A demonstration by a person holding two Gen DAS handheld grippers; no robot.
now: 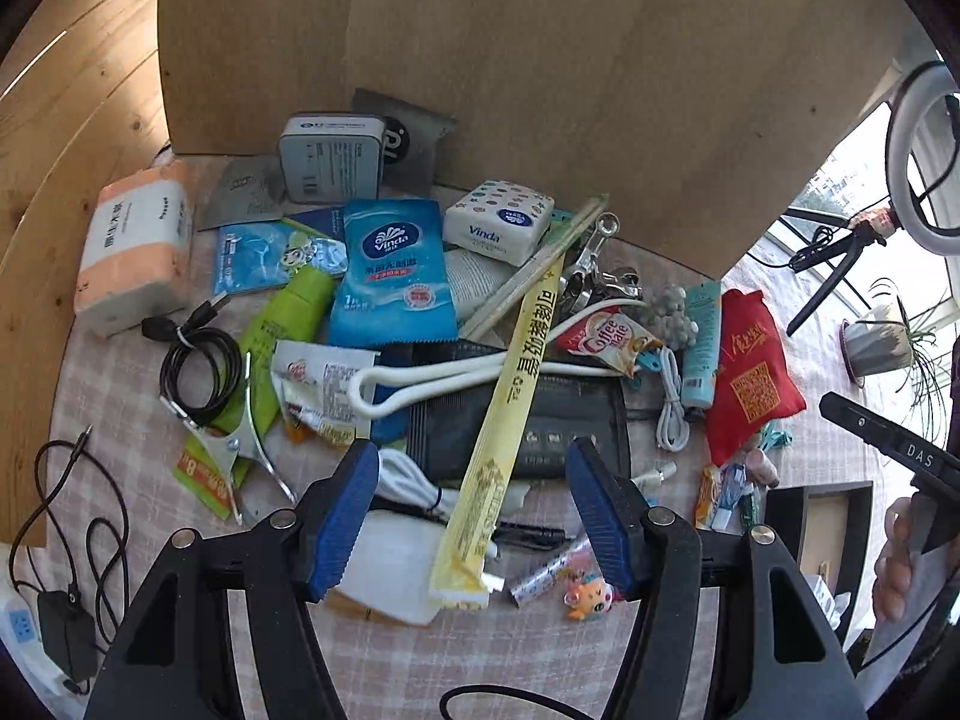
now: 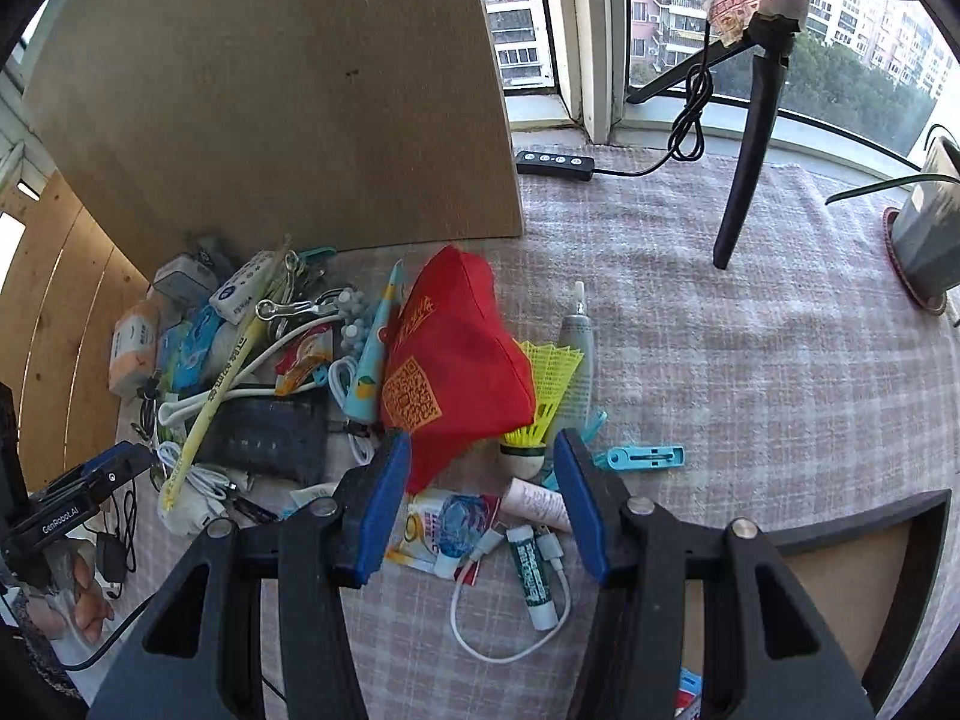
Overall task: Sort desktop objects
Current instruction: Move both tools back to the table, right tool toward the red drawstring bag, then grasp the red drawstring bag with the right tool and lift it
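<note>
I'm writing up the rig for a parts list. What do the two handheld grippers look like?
Both match: the left gripper and right gripper have black angular linkage arms with round silver pivot pins, and blue ribbed pads on the fingers. Seen from the other camera, the left body reads "GenRobot.AI", and the right body reads "DAS". A black cable runs beneath the left gripper.

checked tablecloth [image 2: 750, 360] under clutter [image 1: 456, 348]

Open-jawed right gripper [image 2: 483, 501] above red pouch [image 2: 456, 372], shuttlecock [image 2: 540, 402], lip balm [image 2: 531, 576].
</note>
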